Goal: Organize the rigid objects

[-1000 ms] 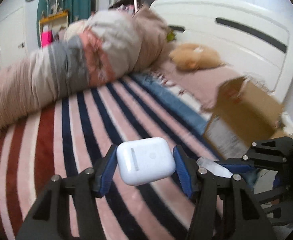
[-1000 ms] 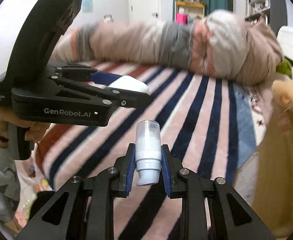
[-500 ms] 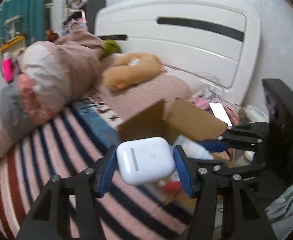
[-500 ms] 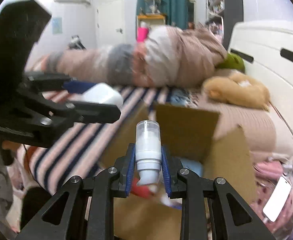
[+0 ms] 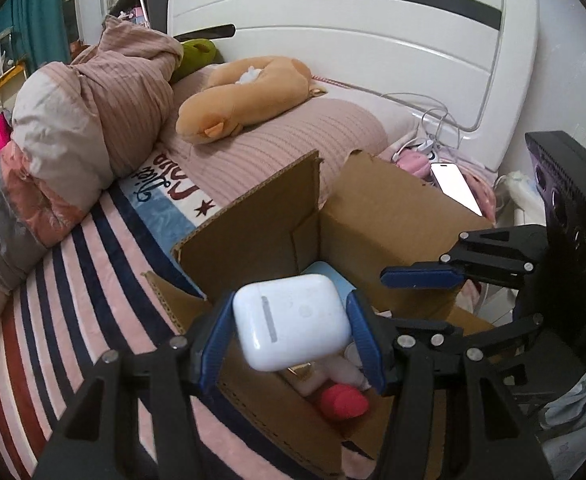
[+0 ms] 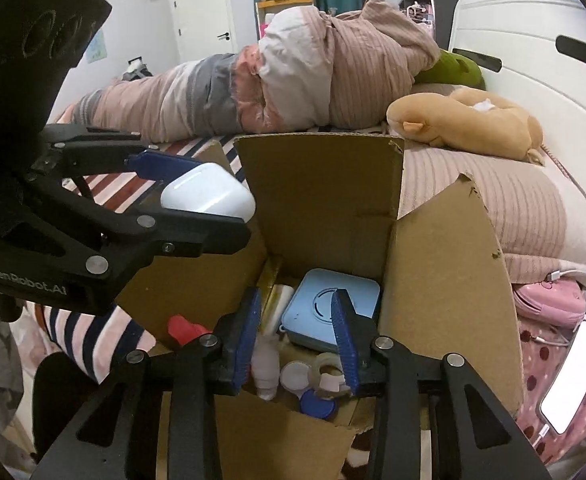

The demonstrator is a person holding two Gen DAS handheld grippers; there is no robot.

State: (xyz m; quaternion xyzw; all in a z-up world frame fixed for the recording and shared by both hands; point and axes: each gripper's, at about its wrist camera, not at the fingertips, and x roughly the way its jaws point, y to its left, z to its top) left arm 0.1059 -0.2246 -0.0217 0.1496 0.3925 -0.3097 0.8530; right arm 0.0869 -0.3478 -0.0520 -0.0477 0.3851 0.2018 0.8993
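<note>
Left claw (image 5: 291,338) is gripping a white earbud case (image 5: 293,320) between its blue pads, holding it in the air above the open cardboard box (image 5: 393,224). Only the right wrist view is showing the box's contents clearly: a light blue square case (image 6: 333,308), a white pump bottle (image 6: 265,364) lying on its side, a red item (image 6: 183,330), a roll of clear tape (image 6: 327,374), and a blue cap (image 6: 317,404). In that same view the right claw (image 6: 299,344) is standing spread apart with nothing between its pads, hanging over the box opening. The left wrist view is hiding most of this behind the earbud case, showing just the red item and a slice of the blue case.

Raised box flaps are blocking part of the bedding behind. A tan plush toy (image 5: 245,96) is lying on the pink pillow (image 5: 293,148), a rolled quilt (image 6: 273,80) is stretching across the bed, and a phone (image 5: 455,186) is resting by the white headboard (image 5: 373,40). The box is sitting on the striped blanket (image 5: 73,292).
</note>
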